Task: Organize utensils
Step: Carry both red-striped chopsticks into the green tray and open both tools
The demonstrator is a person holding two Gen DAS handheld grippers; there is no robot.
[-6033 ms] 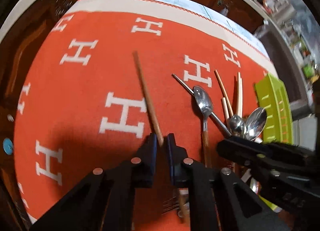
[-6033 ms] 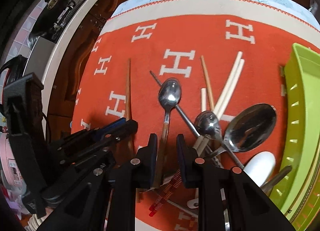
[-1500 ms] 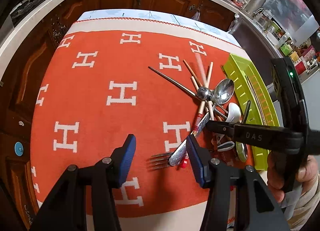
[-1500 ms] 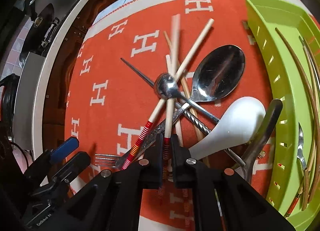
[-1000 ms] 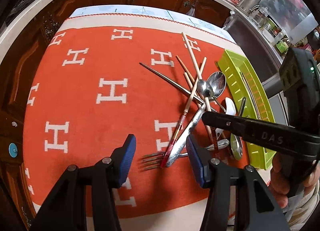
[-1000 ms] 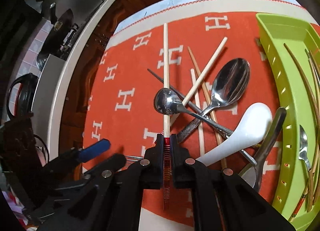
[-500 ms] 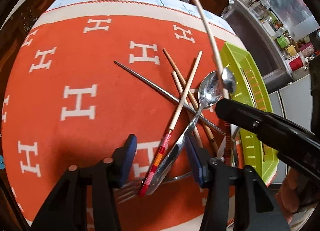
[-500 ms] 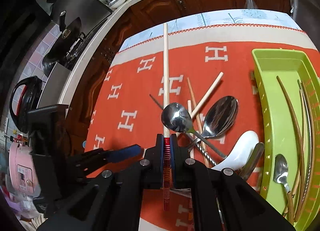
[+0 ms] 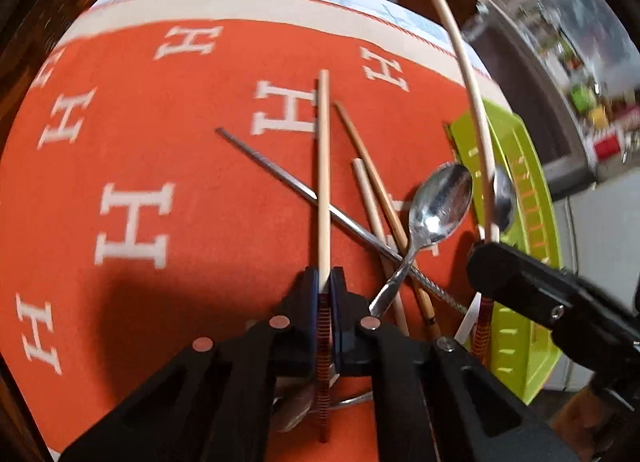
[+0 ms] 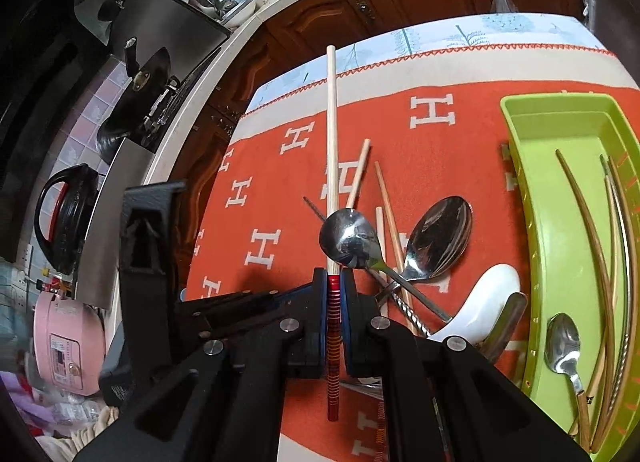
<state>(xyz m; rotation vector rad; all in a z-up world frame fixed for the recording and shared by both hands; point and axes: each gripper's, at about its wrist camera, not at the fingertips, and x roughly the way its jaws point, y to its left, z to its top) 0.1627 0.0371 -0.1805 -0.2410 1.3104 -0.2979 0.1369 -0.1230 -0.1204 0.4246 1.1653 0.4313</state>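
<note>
My left gripper (image 9: 325,282) is shut on a pale chopstick with a red striped end (image 9: 323,166) that still lies in the pile on the orange cloth. My right gripper (image 10: 334,282) is shut on a matching chopstick (image 10: 331,142), held up above the table; it also shows in the left wrist view (image 9: 468,74). A small spoon (image 10: 352,240) rests across it. The pile holds a metal chopstick (image 9: 280,174), wooden chopsticks (image 9: 368,166), a big spoon (image 9: 438,206) and a white ceramic spoon (image 10: 484,302).
A green slotted tray (image 10: 560,198) at the right holds several chopsticks and a spoon (image 10: 562,350). The orange cloth with white H marks (image 9: 132,218) covers the table. A kitchen counter with pans (image 10: 136,94) lies to the left.
My left gripper has moved forward and closed on the striped chopstick in the pile. My right gripper has lifted its chopstick higher, with the small spoon resting on it.
</note>
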